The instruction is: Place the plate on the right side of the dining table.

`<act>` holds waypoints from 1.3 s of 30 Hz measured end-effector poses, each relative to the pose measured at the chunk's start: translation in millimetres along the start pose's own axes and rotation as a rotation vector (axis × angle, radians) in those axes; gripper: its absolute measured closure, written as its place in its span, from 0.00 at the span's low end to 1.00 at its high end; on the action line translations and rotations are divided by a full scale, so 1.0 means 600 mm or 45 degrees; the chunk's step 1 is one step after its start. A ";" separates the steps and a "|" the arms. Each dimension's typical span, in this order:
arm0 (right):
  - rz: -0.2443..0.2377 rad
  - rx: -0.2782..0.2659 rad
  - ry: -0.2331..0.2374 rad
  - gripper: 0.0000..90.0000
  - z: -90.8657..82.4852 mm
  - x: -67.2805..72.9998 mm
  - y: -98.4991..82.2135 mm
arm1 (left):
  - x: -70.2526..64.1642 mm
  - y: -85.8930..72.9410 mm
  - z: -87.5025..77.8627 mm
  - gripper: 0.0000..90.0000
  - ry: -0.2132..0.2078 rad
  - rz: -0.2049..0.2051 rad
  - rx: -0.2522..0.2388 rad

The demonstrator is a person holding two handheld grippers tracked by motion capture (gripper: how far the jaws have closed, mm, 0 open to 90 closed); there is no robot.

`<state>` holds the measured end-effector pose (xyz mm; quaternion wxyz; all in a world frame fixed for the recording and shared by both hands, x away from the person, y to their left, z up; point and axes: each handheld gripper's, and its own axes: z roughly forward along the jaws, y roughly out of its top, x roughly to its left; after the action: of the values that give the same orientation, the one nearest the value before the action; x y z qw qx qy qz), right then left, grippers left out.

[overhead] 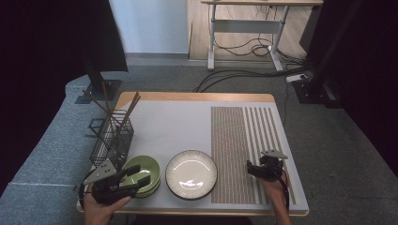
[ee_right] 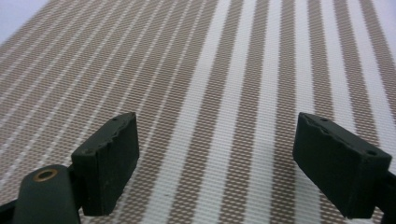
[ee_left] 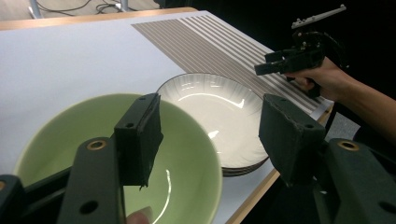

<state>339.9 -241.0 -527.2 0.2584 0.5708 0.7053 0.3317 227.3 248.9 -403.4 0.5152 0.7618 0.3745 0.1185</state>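
A stack of green bowls (overhead: 142, 176) sits near the table's front left, and the top green bowl (ee_left: 70, 140) is empty. My left gripper (overhead: 139, 180) hovers open over its near rim, one jaw above the bowl's inside and the other beyond its edge. Right of the bowls lies a stack of white plates (overhead: 191, 174), the same white plates (ee_left: 217, 114) seen past my left jaws. My right gripper (overhead: 249, 169) hangs open above the brown-and-white striped placemat (overhead: 244, 150), with the striped placemat (ee_right: 224, 84) between its jaws. The right gripper (ee_left: 267, 65) also appears far off.
A black wire basket (overhead: 112, 140) holding several dark chopsticks stands at the left edge, behind the bowls. The white table top (overhead: 169, 126) lies bare behind the plates. A desk with cables (overhead: 244, 28) stands on the floor beyond.
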 end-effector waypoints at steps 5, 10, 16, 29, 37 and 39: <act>-0.006 -0.011 0.005 0.17 -0.001 0.003 0.001 | -0.006 0.001 0.003 0.43 -0.006 0.008 0.000; -0.016 0.006 0.008 0.18 0.003 0.005 -0.001 | -0.008 0.000 0.010 0.43 -0.016 0.013 0.014; -0.034 -0.002 0.013 0.18 0.004 0.010 0.000 | -0.022 0.000 0.021 0.43 -0.043 0.029 0.029; -0.040 -0.019 0.040 0.21 0.001 0.018 0.004 | -0.044 -0.008 0.053 0.42 -0.075 0.044 0.068; -0.035 -0.017 0.036 0.21 0.003 0.015 0.003 | -0.058 -0.017 0.081 0.41 -0.104 0.054 0.111; -0.034 -0.019 0.035 0.21 0.003 0.015 0.003 | -0.062 -0.020 0.088 0.41 -0.115 0.058 0.125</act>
<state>340.4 -231.9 -526.6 0.2576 0.5547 0.7139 0.3412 226.1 188.3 -429.4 0.4907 0.7991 0.3387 0.0773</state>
